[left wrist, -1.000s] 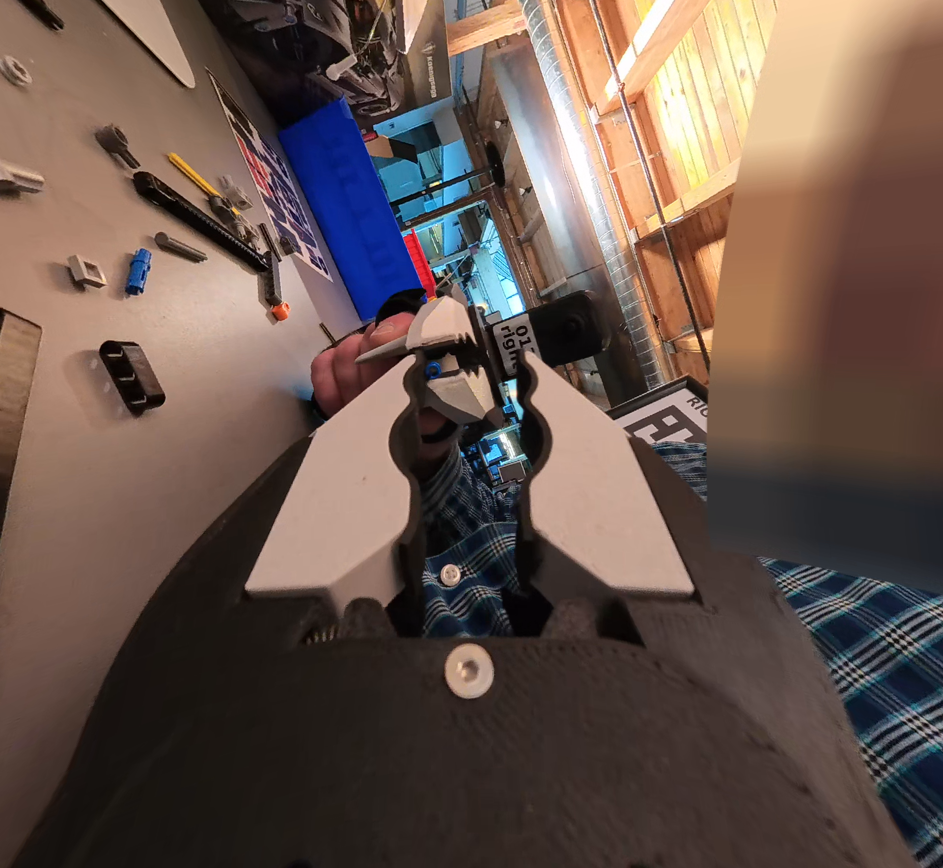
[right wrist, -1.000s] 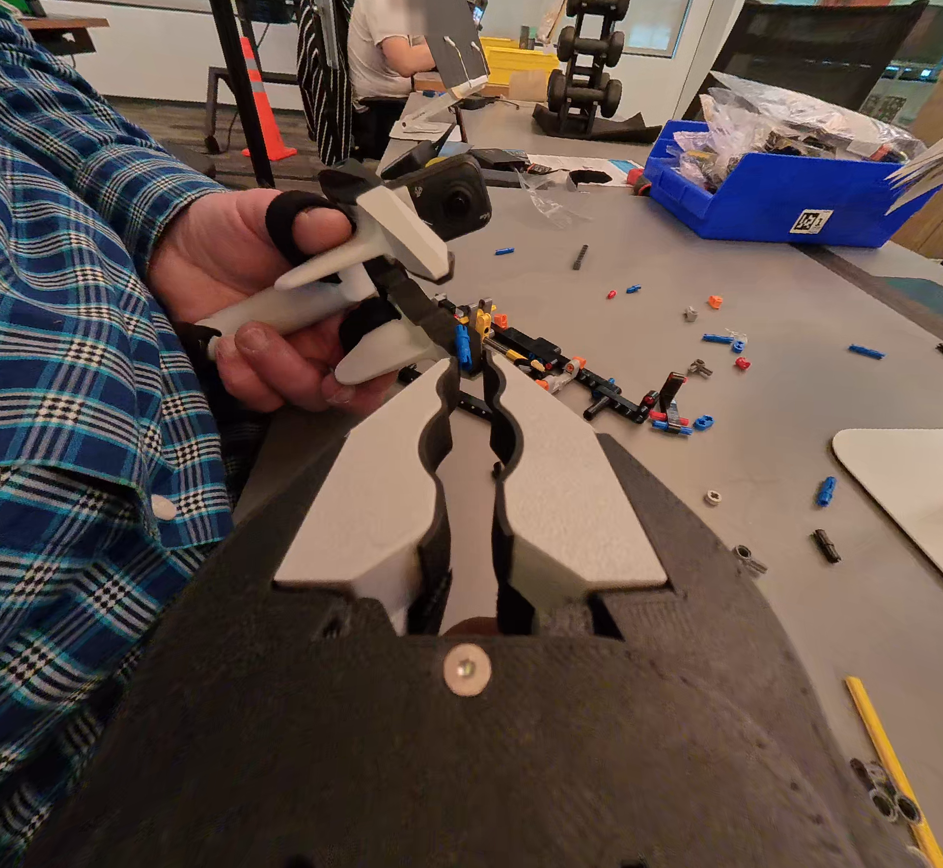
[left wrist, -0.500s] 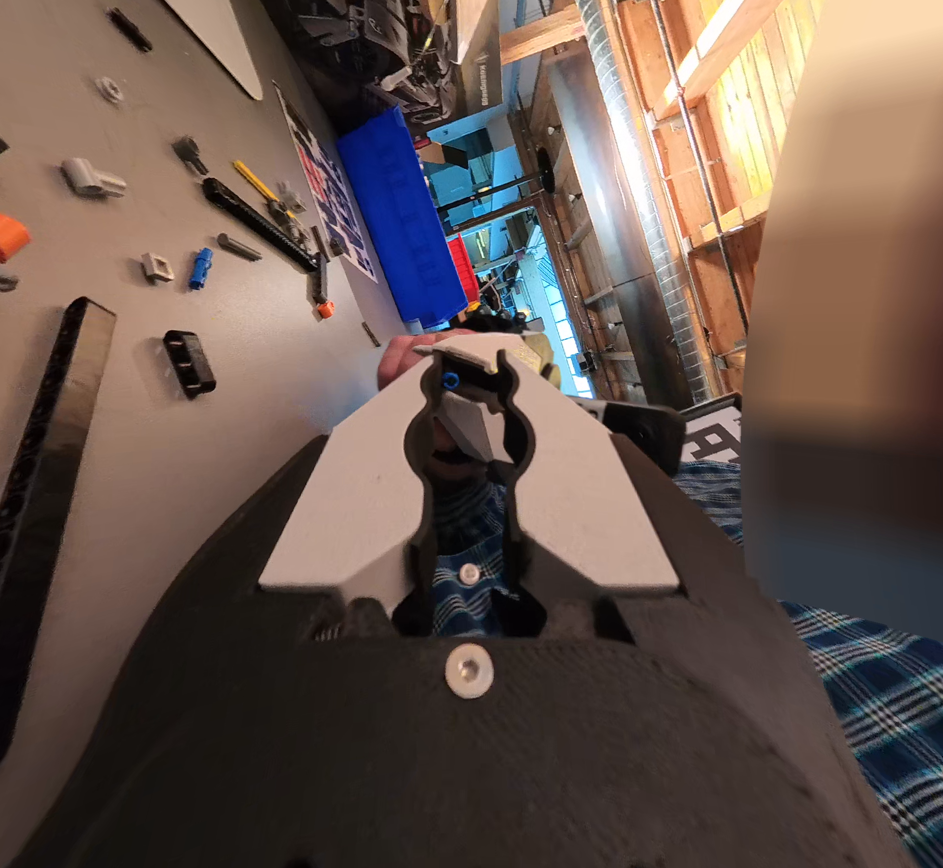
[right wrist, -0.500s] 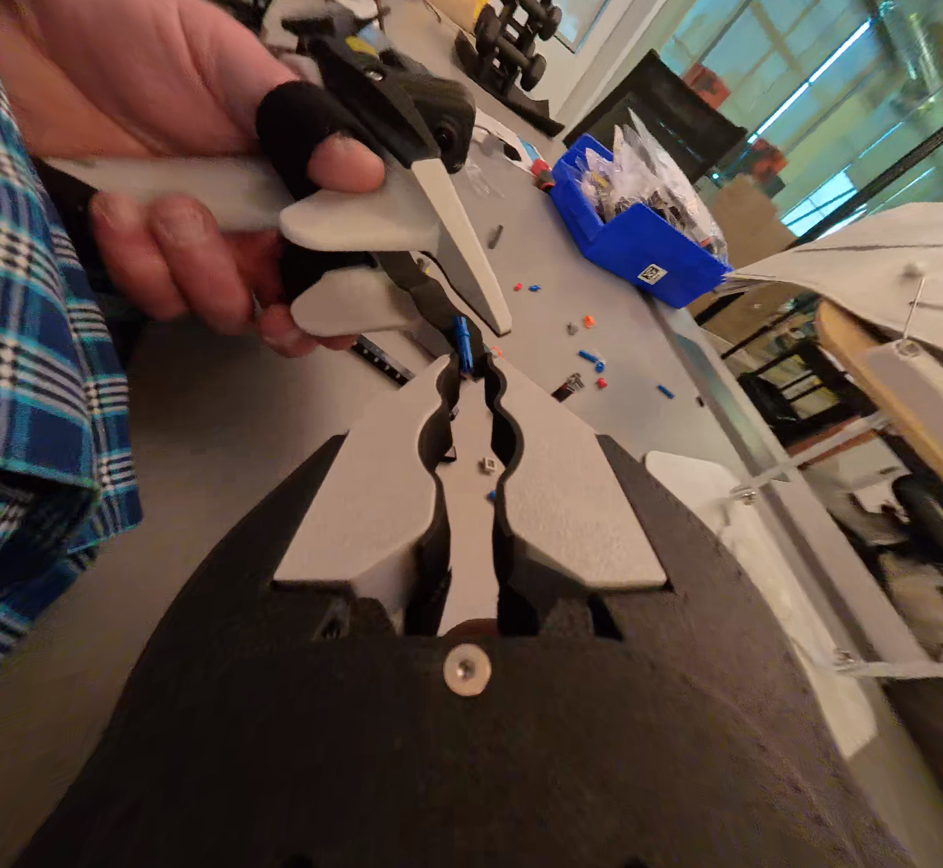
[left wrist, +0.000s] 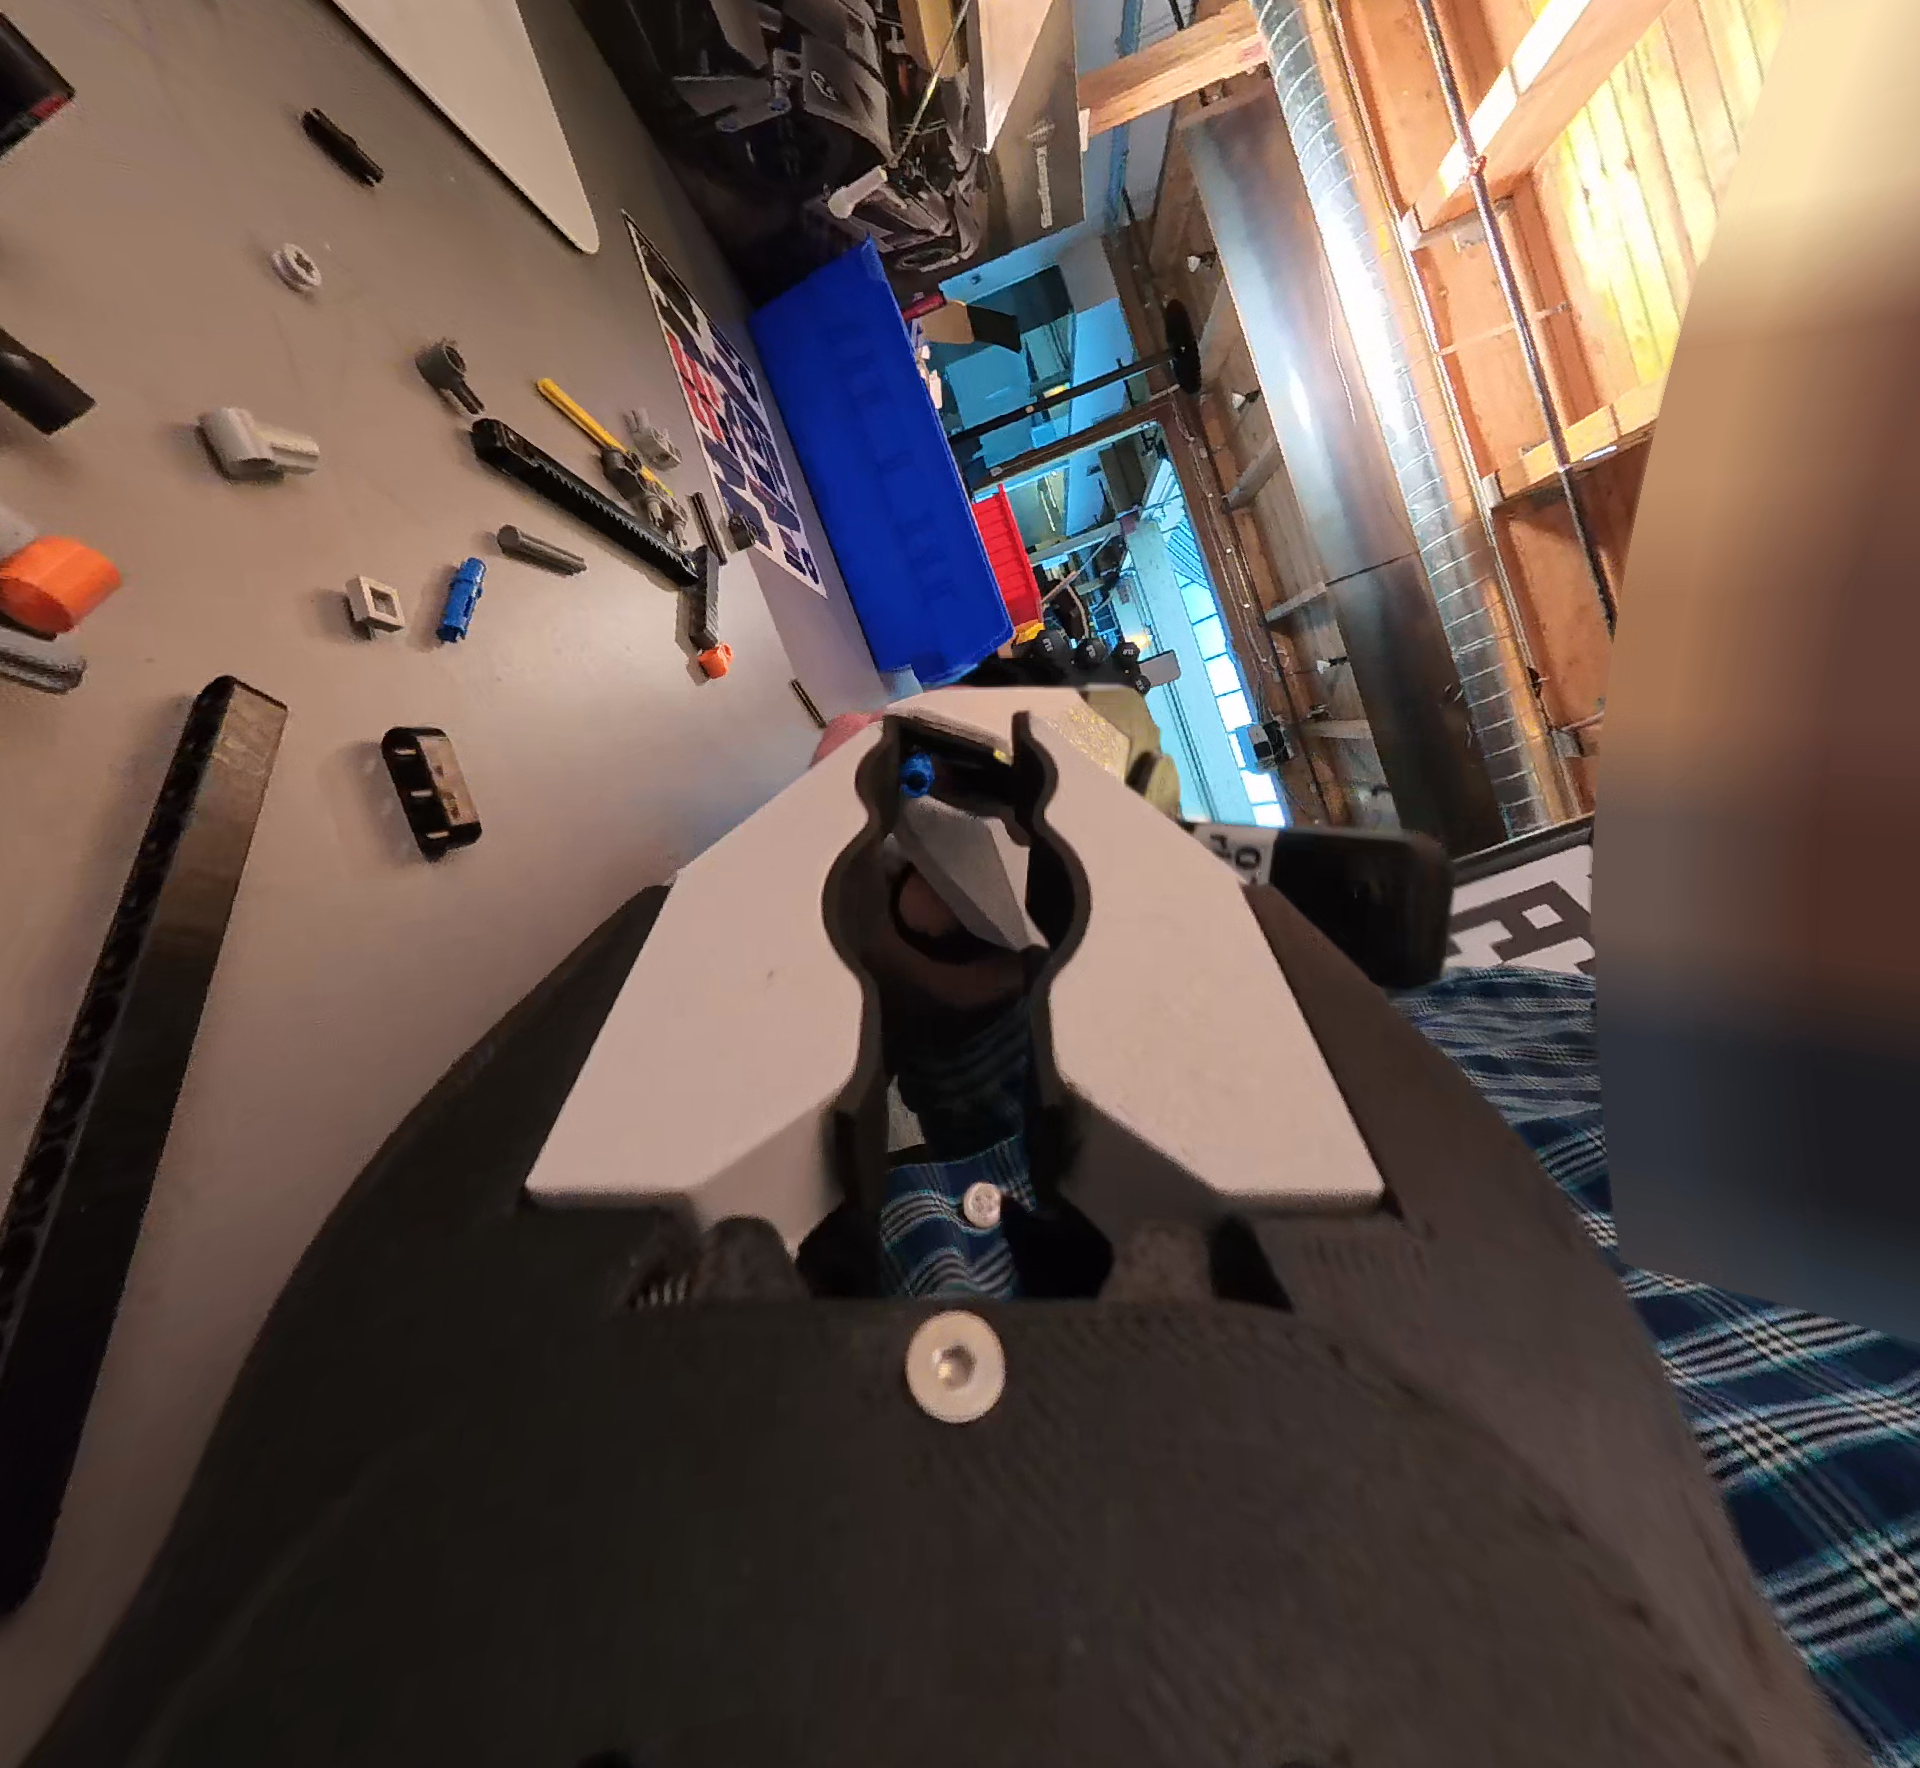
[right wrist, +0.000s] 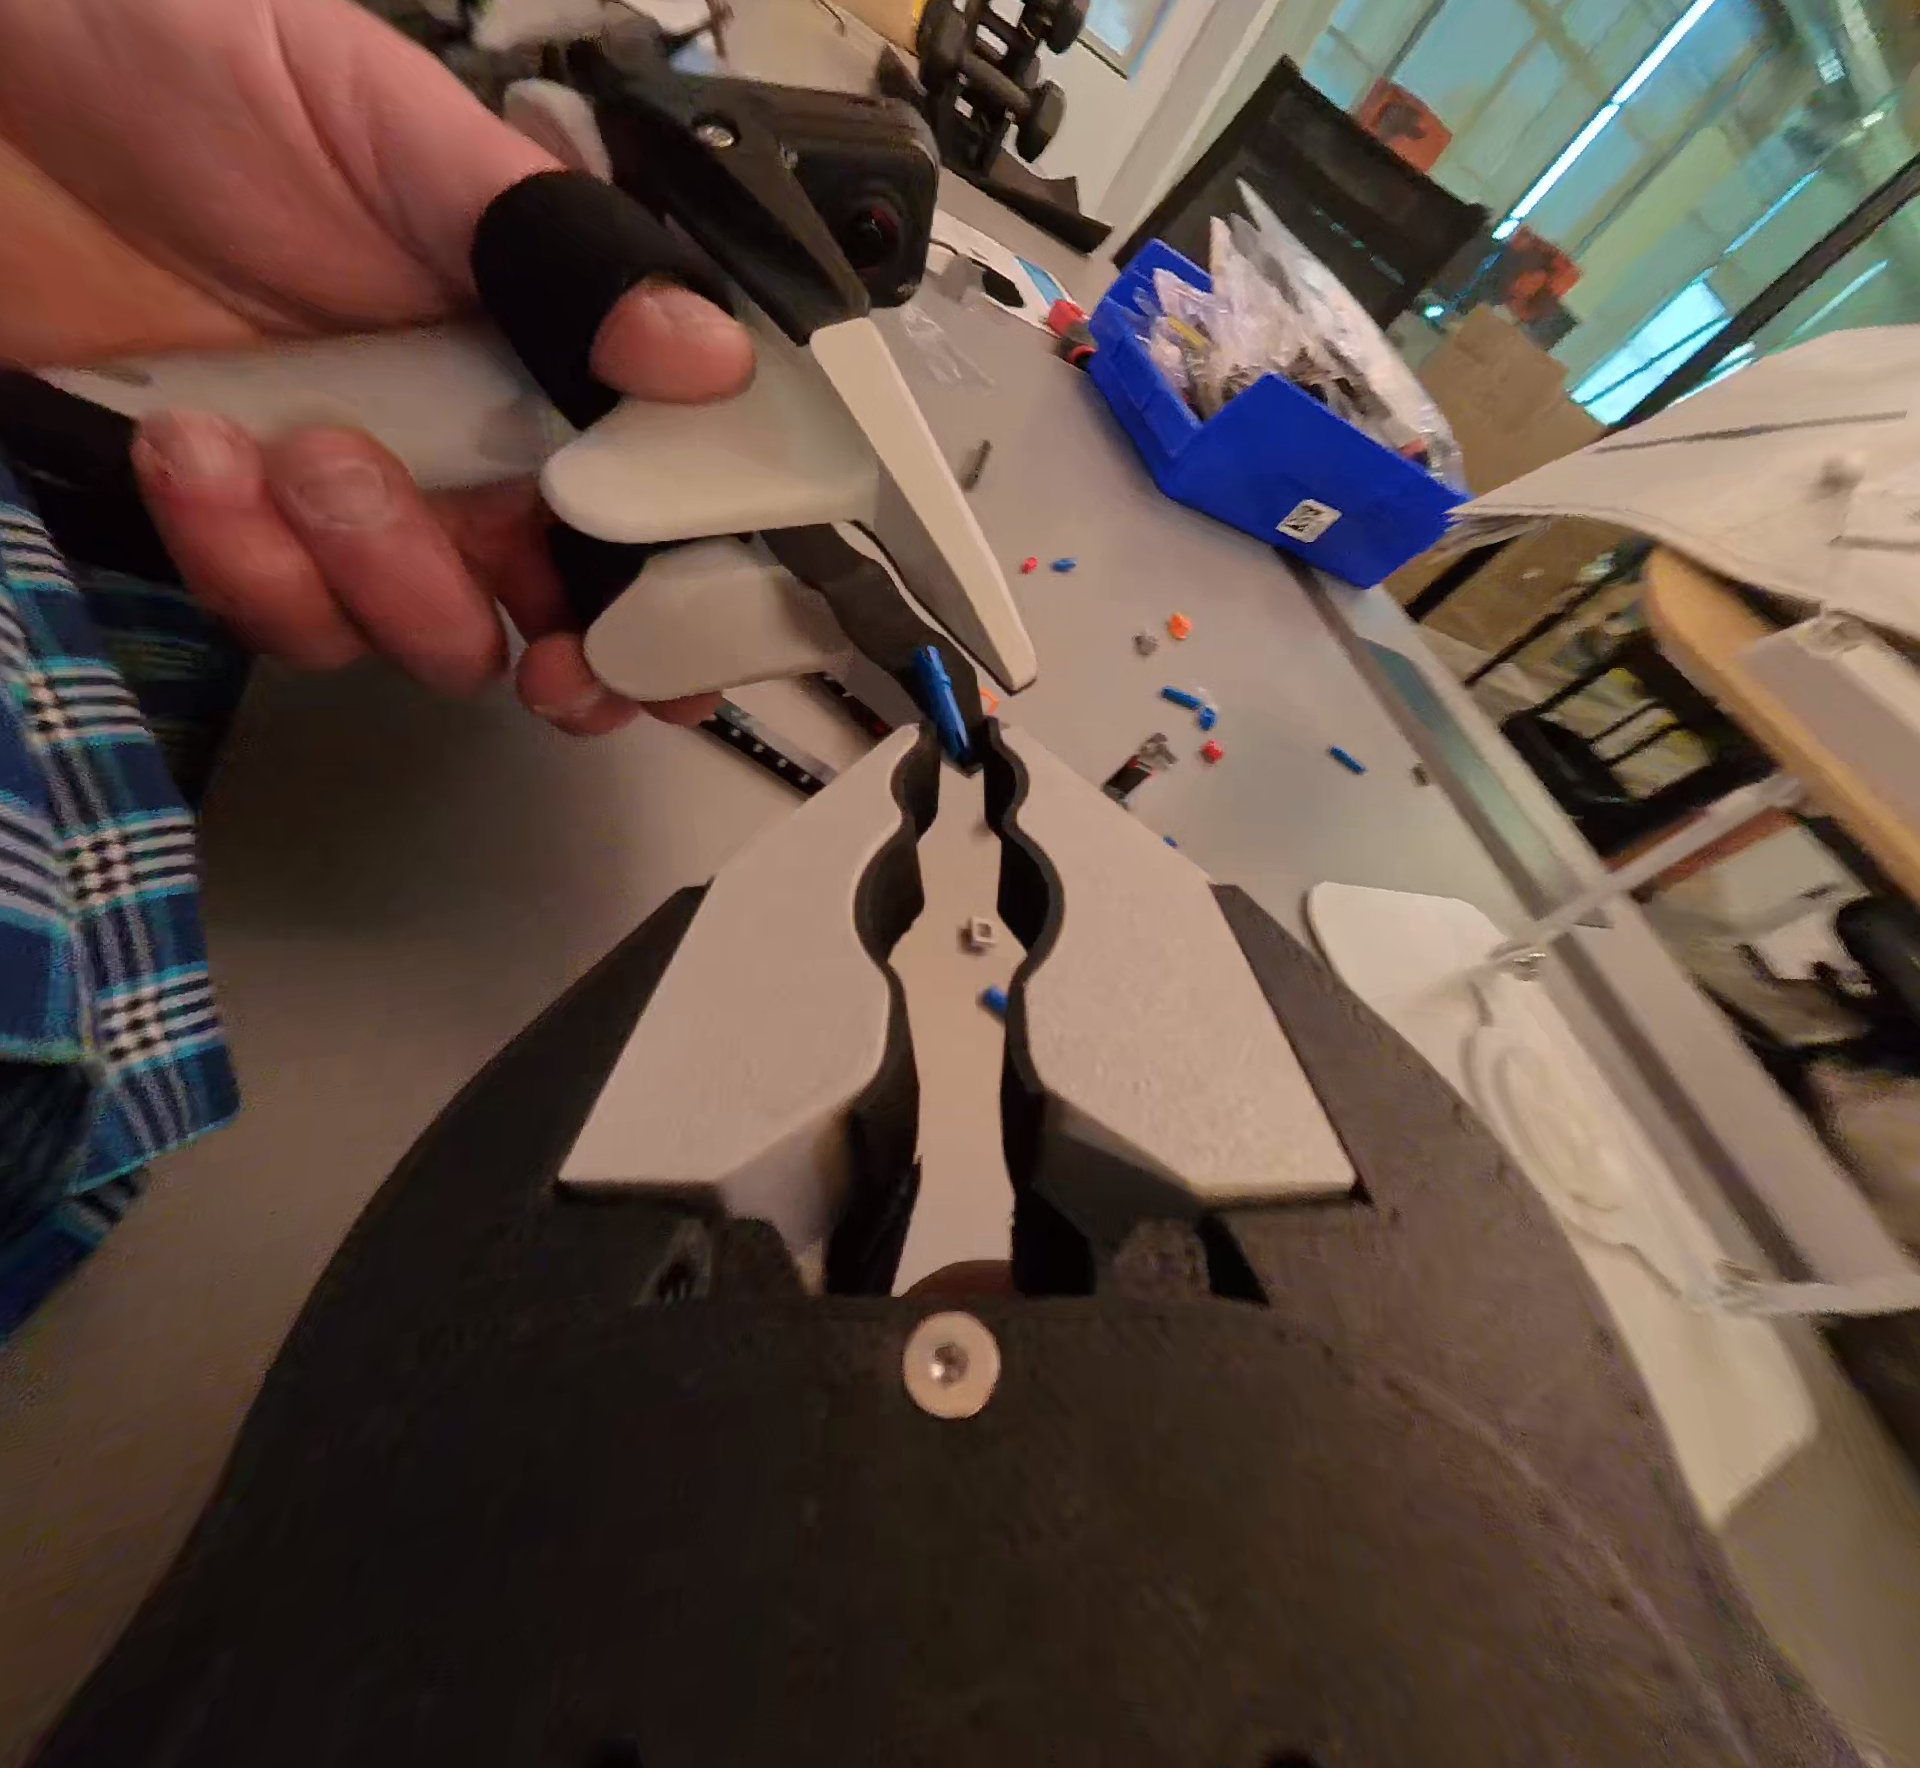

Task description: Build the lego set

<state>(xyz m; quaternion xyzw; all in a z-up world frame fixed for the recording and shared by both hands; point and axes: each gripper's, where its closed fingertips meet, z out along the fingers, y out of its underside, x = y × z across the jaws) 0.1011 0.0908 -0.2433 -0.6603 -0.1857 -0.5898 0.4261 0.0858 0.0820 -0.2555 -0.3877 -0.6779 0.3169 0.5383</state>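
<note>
A small blue pin [right wrist: 940, 695] stands up between the fingertips of my right gripper [right wrist: 958, 750], which is shut on its lower end. My left gripper [right wrist: 914, 669], held in a hand, faces it from above, and the pin's top sits between its spread fingers. In the left wrist view, my left gripper [left wrist: 956, 747] is part open, and the blue pin [left wrist: 914, 773] shows close to its left fingertip. The right gripper's grey fingers [left wrist: 966, 871] fill the gap behind it. Both grippers are held above the grey table [right wrist: 364, 939].
Loose parts lie on the table: a long black beam [left wrist: 125, 1043], a short black brick [left wrist: 431, 793], another blue pin [left wrist: 460, 586], an orange piece [left wrist: 57, 580]. A blue bin [right wrist: 1268, 461] of bagged parts stands farther back, and a white board [right wrist: 1558, 1147] lies at the right. The tips of both grippers are at nearly the same place. My right tips are roughly 8 cm from the short black brick [left wrist: 431, 793].
The two grippers have come together tip to tip. My left gripper's jaws have narrowed around the pin held in the right gripper. Both views have tilted and swung.
</note>
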